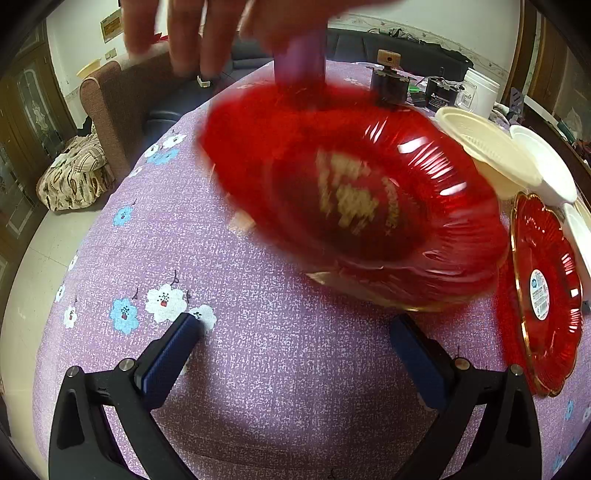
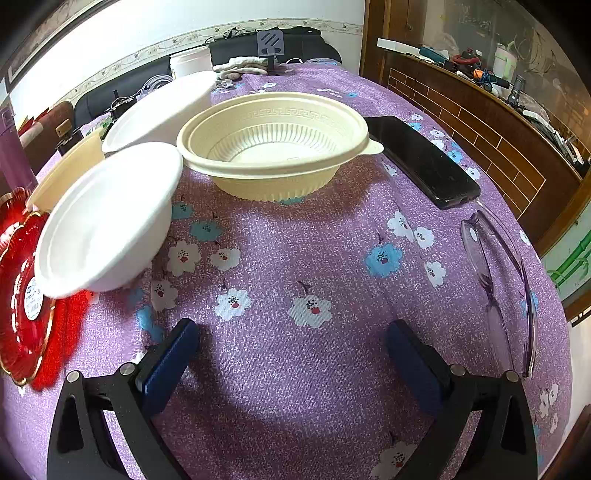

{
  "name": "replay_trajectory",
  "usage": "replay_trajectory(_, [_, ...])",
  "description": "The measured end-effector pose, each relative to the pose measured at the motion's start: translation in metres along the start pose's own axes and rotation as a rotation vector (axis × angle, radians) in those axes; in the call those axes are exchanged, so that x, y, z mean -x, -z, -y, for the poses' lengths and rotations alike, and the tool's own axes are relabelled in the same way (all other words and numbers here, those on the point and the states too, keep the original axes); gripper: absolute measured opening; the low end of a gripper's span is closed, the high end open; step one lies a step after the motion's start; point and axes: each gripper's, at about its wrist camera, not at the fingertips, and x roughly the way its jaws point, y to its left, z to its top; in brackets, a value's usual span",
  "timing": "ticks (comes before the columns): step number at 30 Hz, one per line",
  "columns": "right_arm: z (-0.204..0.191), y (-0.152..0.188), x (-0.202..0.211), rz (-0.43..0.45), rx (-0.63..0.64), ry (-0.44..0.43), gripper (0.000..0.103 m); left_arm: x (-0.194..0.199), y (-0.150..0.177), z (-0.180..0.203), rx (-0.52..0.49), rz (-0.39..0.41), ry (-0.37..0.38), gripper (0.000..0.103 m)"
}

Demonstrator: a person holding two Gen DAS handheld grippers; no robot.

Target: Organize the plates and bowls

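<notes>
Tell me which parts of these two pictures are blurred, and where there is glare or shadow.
Left wrist view: the translucent red ribbed plate in mid-air is smeared by motion blur with white glare streaks, and the bare hand above it is blurred too. Right wrist view: sharp overall, the cream ribbed plastic bowl crisp, with a dark shadow on the purple floral tablecloth between the open jaws; fisheye bends both views.

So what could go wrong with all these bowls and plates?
The blurred red plate, held by a bare hand, is tilted in mid-air and might slip or hit the cream bowl. The white bowl leans tilted and could tip. The phone sits close to the bowls and may get bumped.
</notes>
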Motion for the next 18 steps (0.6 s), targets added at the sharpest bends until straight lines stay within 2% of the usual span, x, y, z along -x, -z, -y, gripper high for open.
replay_trajectory(18, [0.002, 0.0, 0.0004, 0.0, 0.0, 0.0, 0.102, -0.0001, 0.0001, -0.0018, 0.0, -0.001, 0.0, 0.103])
